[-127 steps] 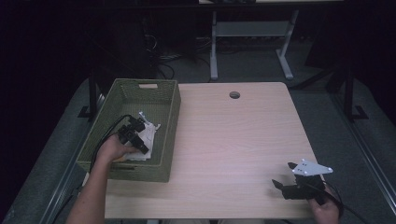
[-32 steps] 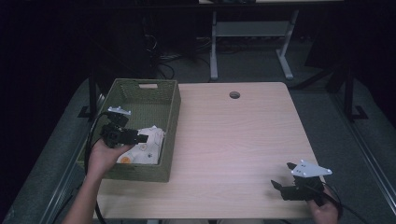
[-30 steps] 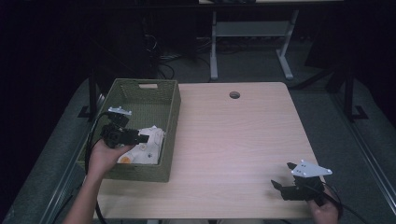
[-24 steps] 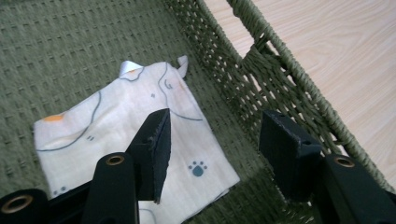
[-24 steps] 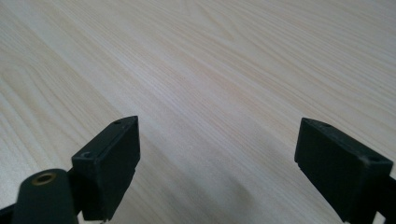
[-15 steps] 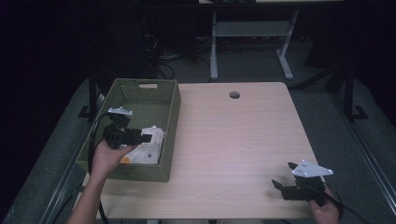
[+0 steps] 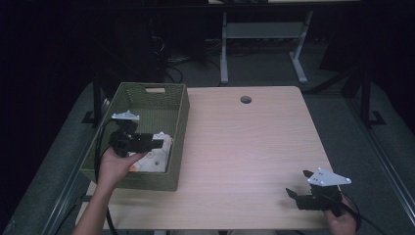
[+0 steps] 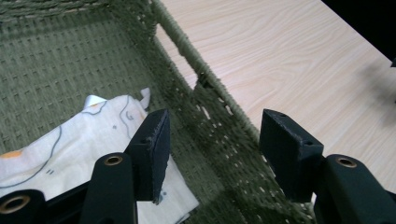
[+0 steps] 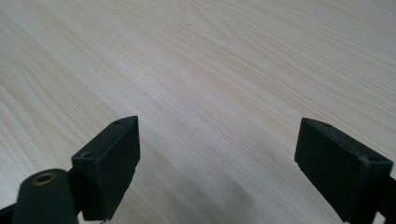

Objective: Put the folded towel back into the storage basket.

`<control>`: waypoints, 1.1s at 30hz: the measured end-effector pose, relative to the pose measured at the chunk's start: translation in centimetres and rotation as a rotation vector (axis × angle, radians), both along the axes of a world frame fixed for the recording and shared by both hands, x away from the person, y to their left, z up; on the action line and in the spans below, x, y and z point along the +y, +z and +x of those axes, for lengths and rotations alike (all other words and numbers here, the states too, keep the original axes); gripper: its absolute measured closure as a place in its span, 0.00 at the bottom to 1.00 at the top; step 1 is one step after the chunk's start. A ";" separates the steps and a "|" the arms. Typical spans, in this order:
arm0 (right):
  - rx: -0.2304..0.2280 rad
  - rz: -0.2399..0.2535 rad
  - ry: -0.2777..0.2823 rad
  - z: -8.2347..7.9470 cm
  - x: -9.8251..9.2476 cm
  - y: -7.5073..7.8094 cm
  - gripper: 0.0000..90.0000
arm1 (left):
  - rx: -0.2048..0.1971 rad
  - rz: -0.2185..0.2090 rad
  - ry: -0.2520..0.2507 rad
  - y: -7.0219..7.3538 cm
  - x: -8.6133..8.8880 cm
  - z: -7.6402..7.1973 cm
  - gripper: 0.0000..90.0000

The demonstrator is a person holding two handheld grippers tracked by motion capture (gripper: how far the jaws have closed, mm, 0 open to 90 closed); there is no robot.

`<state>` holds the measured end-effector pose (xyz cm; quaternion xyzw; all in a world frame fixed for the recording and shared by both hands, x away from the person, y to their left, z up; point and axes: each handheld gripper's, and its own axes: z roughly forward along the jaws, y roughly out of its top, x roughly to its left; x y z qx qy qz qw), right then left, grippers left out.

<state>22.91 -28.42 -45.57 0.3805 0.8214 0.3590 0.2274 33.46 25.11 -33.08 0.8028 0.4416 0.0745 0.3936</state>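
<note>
Since the earliest frame the left gripper point(image 7: 155, 142) has pulled back from the middle of the green basket point(image 7: 182, 110) toward its near end and is now hovering over the white printed cloth point(image 8: 70, 140), jaws spread with nothing between the pads. That cloth is lying on the basket floor by the right wall. This looks like lining up a pick: next comes lowering and pinching a fold, while the right gripper point(image 7: 297, 190) is waiting, jaws wide, on the table point(image 7: 244, 147).

Wooden table point(image 7: 244, 147): pale grain, bare under and ahead of the right gripper point(image 7: 296, 182). Round dark hole point(image 7: 245, 100) in the tabletop near its far edge, well beyond that gripper. White desk frame point(image 7: 264, 34) and loose cables point(image 7: 171, 63) on the dark floor point(image 7: 274, 68), far past the left gripper point(image 7: 157, 142).
</note>
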 end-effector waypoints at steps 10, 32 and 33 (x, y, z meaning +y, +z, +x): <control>0.001 0.000 -0.001 0.0 0.0 0.0 0.15 | -0.045 0.013 -0.067 0.8 -2.5 -1.0 0.48; 0.002 0.008 -0.007 0.0 -0.1 -0.1 0.15 | -0.074 -0.010 -0.173 0.9 -7.1 -3.0 0.43; 0.001 0.006 -0.008 0.0 -0.1 -0.1 0.15 | -0.078 -0.003 -0.179 0.9 -7.3 -3.1 0.43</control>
